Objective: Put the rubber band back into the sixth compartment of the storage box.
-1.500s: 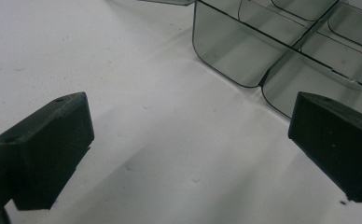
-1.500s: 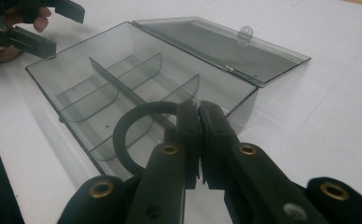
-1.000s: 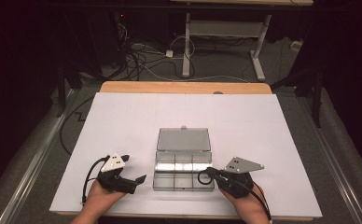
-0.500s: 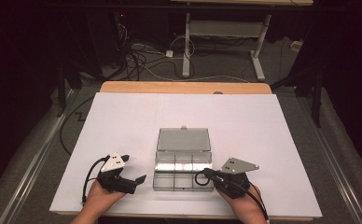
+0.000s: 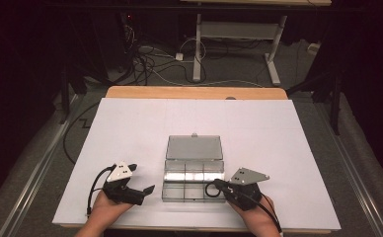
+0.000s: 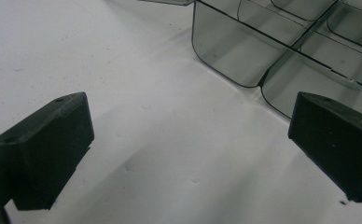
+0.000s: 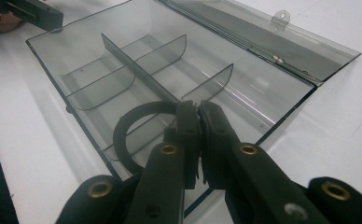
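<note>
White tabletop (image 5: 130, 128), clear compartment box (image 5: 193, 173) lying open between two hand-held grippers.
Right gripper (image 7: 198, 122) is clamped on a black ring (image 7: 131, 122) above the box's near corner; left gripper (image 6: 188, 140), jaws apart, sits just beside the box.

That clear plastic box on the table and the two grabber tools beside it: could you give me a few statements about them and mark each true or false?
1. The clear box has its lid open, lying flat behind it. True.
2. The right gripper is wide open and holds nothing. False: its jaws are shut on a black ring.
3. The black ring hangs over the near right corner of the box. True.
4. The left gripper is clamped on the box wall. False: its jaws stand open over the white table, beside the box.
5. The box compartments are full of screws. False: the compartments in view look empty.
</note>
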